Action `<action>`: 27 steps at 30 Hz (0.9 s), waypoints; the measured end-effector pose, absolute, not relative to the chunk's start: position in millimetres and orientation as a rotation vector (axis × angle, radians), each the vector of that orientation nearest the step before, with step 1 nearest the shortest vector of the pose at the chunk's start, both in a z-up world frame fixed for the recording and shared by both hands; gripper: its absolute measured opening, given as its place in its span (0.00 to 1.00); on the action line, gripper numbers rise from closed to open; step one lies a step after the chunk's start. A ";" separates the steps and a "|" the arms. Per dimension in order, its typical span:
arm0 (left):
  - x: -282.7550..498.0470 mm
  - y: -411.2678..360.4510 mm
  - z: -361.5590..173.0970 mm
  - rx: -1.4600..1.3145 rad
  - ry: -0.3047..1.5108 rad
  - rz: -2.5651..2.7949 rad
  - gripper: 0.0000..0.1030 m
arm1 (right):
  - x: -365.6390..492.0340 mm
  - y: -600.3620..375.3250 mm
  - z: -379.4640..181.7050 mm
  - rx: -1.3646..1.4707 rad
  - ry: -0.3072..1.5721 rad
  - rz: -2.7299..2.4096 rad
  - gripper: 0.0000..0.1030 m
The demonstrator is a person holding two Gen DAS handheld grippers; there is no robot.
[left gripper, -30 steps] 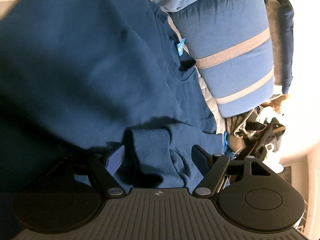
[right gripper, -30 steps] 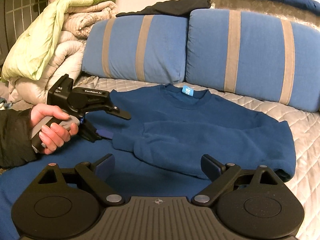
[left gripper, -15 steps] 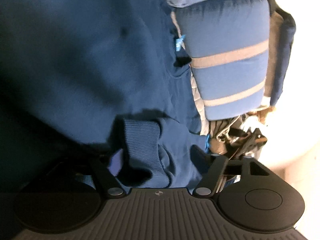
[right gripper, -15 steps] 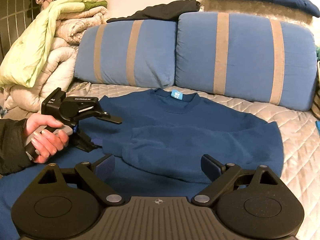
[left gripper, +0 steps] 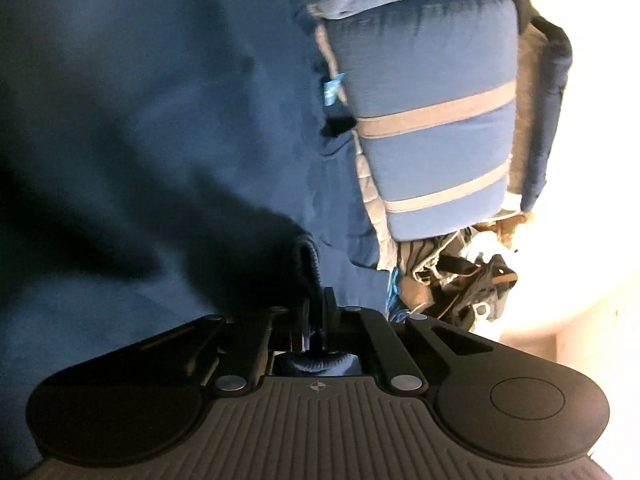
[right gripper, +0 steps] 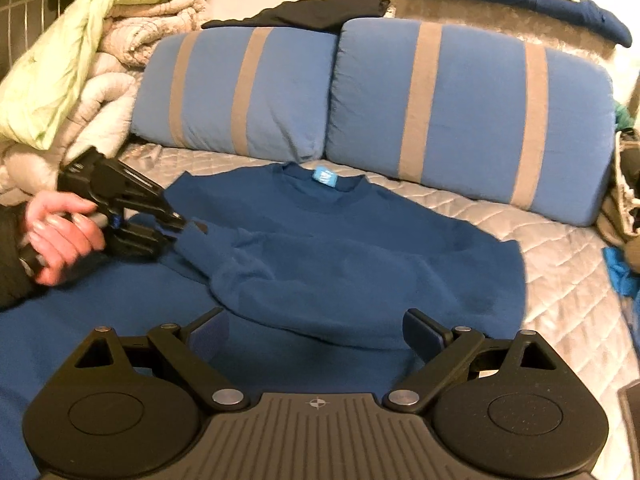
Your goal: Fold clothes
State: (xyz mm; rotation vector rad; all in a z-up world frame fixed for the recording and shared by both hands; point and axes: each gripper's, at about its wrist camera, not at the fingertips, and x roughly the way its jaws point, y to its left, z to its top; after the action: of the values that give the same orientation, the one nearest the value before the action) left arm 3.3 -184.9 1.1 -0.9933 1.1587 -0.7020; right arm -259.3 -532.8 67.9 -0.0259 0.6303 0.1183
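We find the left gripper (left gripper: 316, 320) clamped on the ribbed cuff (left gripper: 306, 264) of the blue sweatshirt (right gripper: 360, 256), which lies mid-frame on the quilted bed (right gripper: 560, 248). The right gripper (right gripper: 316, 332) hangs agape, empty. We judge a sleeve fold underway; next, the cuff must be carried across the body.

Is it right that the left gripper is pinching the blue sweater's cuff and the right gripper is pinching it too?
Not quite. The left gripper is shut on the sweater cuff, but the right wrist view shows the right gripper open, holding nothing.
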 end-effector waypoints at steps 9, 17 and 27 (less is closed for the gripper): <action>9.1 -192.0 63.4 -0.935 1.022 -0.790 0.05 | -246.4 -563.7 43.4 -0.132 0.663 -0.085 0.98; 13.8 -195.9 104.4 -0.951 0.931 -0.843 0.04 | -215.0 -599.6 -8.4 -0.122 0.714 -0.229 0.91; 11.3 -153.0 120.6 -0.944 0.868 -0.797 0.04 | -189.7 -609.0 -26.0 -0.070 0.685 -0.205 0.12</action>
State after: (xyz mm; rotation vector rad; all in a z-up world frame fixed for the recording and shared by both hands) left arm 11.3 -153.0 120.6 -0.9437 0.8680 -0.7970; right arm -189.7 -609.0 -26.0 -0.0695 0.6851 -0.2047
